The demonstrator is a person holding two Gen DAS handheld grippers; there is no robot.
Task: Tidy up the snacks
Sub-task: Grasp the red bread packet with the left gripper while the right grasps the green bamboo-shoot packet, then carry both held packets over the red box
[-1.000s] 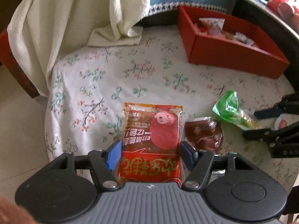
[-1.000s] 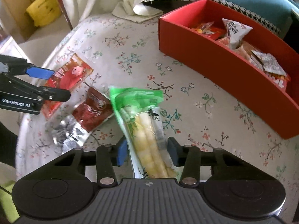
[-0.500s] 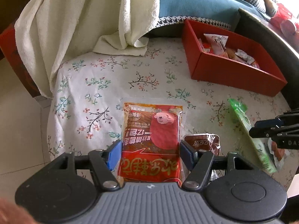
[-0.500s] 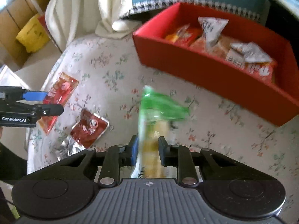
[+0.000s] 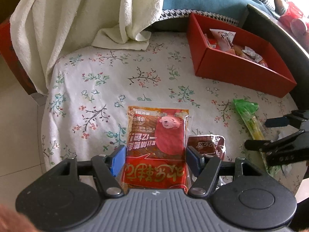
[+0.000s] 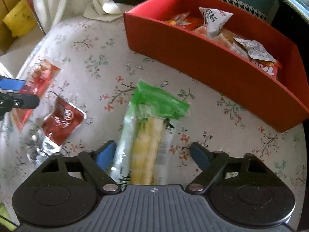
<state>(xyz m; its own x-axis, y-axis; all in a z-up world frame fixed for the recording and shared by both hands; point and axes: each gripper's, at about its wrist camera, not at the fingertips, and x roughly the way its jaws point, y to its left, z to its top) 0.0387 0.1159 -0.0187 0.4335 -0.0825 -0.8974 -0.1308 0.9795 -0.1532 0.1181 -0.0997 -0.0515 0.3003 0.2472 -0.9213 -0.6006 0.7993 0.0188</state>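
Beyond both grippers sits the red box (image 6: 202, 58), part filled. Between the right gripper's (image 6: 152, 152) opening jaws lies the green-topped packet (image 6: 148, 135), pads clear: light, crinkly, slippery, best pinched mid-body. The left gripper (image 5: 154, 156) brackets the red pouch (image 5: 156, 135), flat and limp; whether the pads press it is unclear.

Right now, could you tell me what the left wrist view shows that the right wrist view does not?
Only the left wrist view shows the left gripper straddling the red pig-print packet, whose printing reads clearly here.

Only the right wrist view shows the yellow cardboard box and the right gripper opening around the green-topped packet, its pads clear of it.

Both show the red box of snacks, the dark red sachet, the cream towel and the floral tablecloth.
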